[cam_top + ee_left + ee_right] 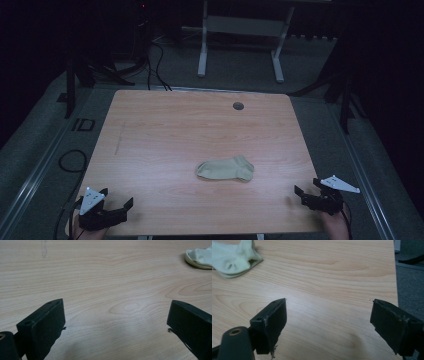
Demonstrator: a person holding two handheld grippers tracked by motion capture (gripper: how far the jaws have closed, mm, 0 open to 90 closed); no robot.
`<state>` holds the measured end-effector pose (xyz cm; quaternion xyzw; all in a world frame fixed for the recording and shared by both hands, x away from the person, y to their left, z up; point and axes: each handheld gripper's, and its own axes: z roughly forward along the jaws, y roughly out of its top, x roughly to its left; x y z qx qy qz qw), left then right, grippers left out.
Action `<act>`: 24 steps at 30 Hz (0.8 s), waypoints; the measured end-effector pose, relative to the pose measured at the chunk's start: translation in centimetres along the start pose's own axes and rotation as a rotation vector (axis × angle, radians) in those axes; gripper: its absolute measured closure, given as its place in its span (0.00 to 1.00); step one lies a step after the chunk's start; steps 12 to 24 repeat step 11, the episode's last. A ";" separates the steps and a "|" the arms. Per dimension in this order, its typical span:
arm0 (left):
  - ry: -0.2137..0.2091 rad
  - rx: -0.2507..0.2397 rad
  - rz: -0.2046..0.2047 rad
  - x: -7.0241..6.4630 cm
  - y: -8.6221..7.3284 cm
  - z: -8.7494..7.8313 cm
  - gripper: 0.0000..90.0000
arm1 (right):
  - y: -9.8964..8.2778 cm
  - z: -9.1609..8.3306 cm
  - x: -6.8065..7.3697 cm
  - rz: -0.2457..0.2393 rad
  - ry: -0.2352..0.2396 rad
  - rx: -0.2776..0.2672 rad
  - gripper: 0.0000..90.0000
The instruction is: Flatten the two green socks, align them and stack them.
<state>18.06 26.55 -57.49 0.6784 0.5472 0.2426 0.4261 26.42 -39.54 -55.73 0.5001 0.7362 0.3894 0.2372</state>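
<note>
The sock (225,168) lies flat on the table (165,125), a little toward the near edge and right of middle, well apart from both grippers. It looks light, soft and limp, so it should sag and fold when lifted; a pinch on the cuff hem or the toe edge would likely hold best, since the flat middle offers little to bite. Its long axis runs left to right along the near edge, with what seems the cuff at the right end and the rounded toe at the left. The left gripper (119,197) and right gripper (306,189) rest at the near corners, jaws spread wide, holding nothing.
</note>
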 end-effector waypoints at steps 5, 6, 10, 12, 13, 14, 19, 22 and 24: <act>0.008 -0.011 -0.029 0.5 -0.2 0.0 0.02 | -0.1 -0.1 -0.1 0.016 -0.001 -0.014 0.15; 0.006 -0.012 -0.035 0.6 -0.2 -0.1 0.02 | -0.1 -0.1 -0.1 0.014 -0.002 -0.013 0.15; 0.004 -0.024 -0.052 0.8 -0.3 -0.2 0.02 | -0.2 0.0 -0.1 0.009 -0.004 -0.002 0.15; 0.006 -0.024 -0.050 0.8 -0.3 -0.2 0.02 | -0.2 0.1 -0.1 0.006 -0.006 0.000 0.15; 0.006 -0.024 -0.050 0.8 -0.3 -0.2 0.02 | -0.2 0.1 -0.1 0.006 -0.006 0.000 0.15; 0.006 -0.024 -0.050 0.8 -0.3 -0.2 0.02 | -0.2 0.1 -0.1 0.006 -0.006 0.000 0.15; 0.006 -0.024 -0.050 0.8 -0.3 -0.2 0.02 | -0.2 0.1 -0.1 0.006 -0.006 0.000 0.15; 0.006 -0.024 -0.050 0.8 -0.3 -0.2 0.02 | -0.2 0.1 -0.1 0.006 -0.006 0.000 0.15; 0.006 -0.024 -0.050 0.8 -0.3 -0.2 0.02 | -0.2 0.1 -0.1 0.006 -0.006 0.000 0.15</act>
